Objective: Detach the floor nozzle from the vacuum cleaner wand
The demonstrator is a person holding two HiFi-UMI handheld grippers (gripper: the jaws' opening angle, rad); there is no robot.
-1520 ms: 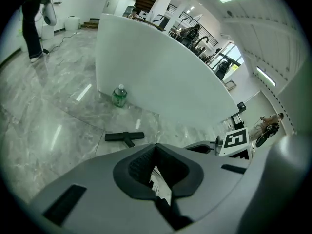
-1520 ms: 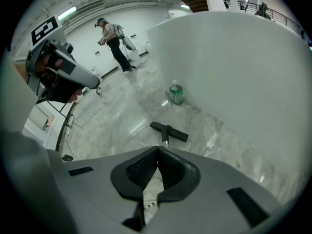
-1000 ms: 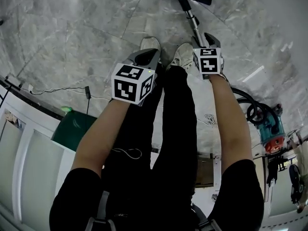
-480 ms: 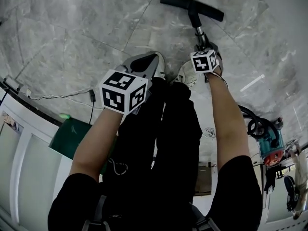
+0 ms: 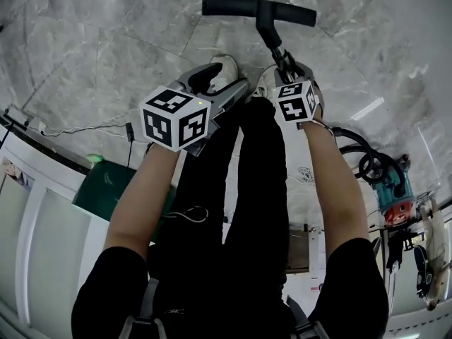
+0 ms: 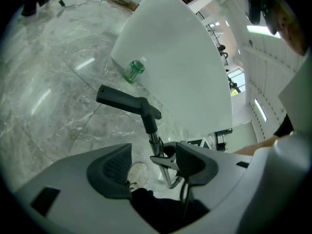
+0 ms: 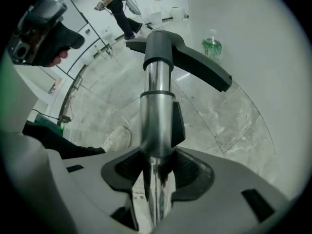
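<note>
Floor nozzle [image 5: 258,9], black and T-shaped, remains joined to the vacuum's metal wand [image 5: 280,50], seen against the grey marble floor [image 5: 106,48] just ahead of the person's white shoes [image 5: 224,66]. The right gripper [image 5: 288,69], its jaws just drawn in, clamps the wand below the nozzle's neck. The left gripper [image 5: 224,85], its jaws just spread, grasps nothing. A clear plastic bottle [image 6: 134,71] sits on the floor beyond the nozzle. Green shows in it, though whether liquid or label is unclear.
</note>
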